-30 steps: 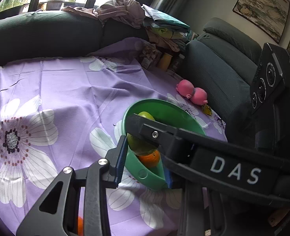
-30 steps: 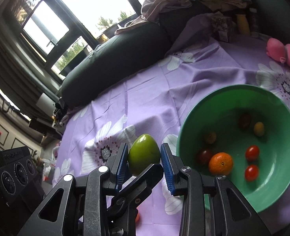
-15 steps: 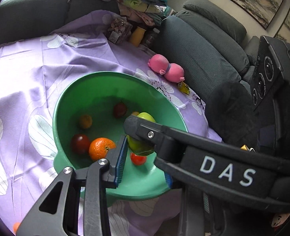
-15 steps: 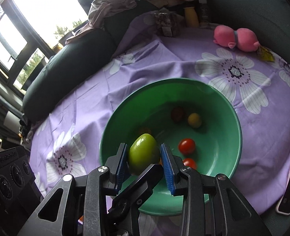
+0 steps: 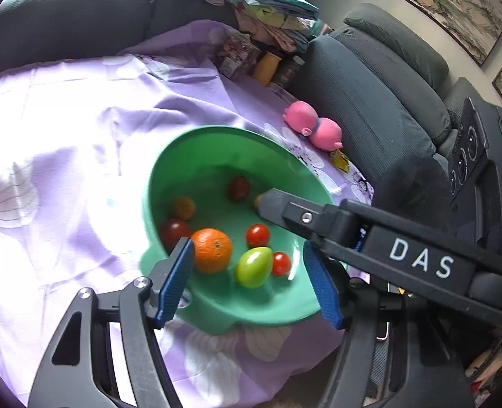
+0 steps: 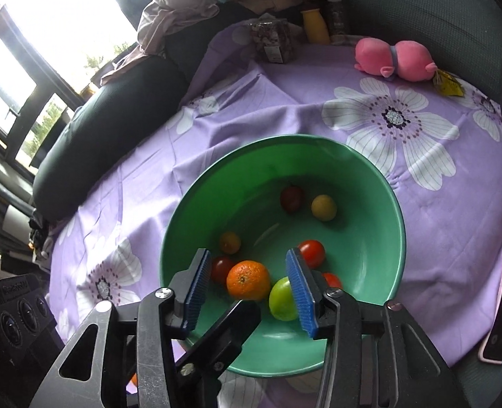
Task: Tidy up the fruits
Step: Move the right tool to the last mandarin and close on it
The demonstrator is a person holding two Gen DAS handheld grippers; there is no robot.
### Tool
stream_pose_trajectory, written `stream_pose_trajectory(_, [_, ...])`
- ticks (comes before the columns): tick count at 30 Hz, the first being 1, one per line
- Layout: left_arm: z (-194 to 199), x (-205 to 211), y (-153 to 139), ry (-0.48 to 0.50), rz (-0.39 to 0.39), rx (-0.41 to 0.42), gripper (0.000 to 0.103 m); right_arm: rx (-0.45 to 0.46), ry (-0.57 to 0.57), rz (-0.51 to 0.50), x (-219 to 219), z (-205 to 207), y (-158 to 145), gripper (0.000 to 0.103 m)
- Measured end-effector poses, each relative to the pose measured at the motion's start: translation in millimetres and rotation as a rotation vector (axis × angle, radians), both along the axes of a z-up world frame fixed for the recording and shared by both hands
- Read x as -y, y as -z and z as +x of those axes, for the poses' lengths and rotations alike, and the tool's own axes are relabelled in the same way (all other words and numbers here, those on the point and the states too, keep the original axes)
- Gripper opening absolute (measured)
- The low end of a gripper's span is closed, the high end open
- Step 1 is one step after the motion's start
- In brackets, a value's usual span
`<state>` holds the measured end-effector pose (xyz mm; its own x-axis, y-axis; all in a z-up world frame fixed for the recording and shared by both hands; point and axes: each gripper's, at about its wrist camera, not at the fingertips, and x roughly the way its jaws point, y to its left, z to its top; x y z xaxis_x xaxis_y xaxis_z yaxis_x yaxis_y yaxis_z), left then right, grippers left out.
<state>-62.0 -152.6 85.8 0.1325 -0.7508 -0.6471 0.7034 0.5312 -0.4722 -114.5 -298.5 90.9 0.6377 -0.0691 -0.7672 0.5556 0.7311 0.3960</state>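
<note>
A green bowl (image 5: 196, 156) (image 6: 363, 183) sits on the purple flowered cloth. In it lie a green fruit (image 5: 253, 266) (image 6: 282, 300), an orange (image 5: 212, 249) (image 6: 248, 279), red tomatoes (image 5: 257, 235) (image 6: 312, 253) and several small fruits. My left gripper (image 5: 247, 282) is open and empty over the bowl's near rim. My right gripper (image 6: 249, 289) is open above the bowl, its right pad next to the green fruit. In the left wrist view the right gripper's body crosses over the bowl's right side.
A pink plush toy (image 5: 313, 130) (image 6: 394, 58) lies beyond the bowl near the dark sofa. Jars and a yellow bottle (image 6: 315, 28) stand at the table's back. A phone (image 6: 500, 309) lies at the right table edge. An orange fruit (image 6: 134, 378) peeks out below the gripper.
My right gripper carried the green fruit over the bowl, opened and let it go; it now lies in the bowl. My left gripper has also opened wide.
</note>
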Motion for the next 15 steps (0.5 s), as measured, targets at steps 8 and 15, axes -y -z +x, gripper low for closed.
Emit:
stream_pose_trajectory(8, [45,-104,-17,-0.383,0.181,0.085,0.072,0.079,-0.307,0.075,-44,25,-6,0.058])
stream_pose_trajectory(15, [80,-206,-17,-0.715,0.174,0.001,0.073,-0.004,-0.569,0.069,-97,50,10,0.058])
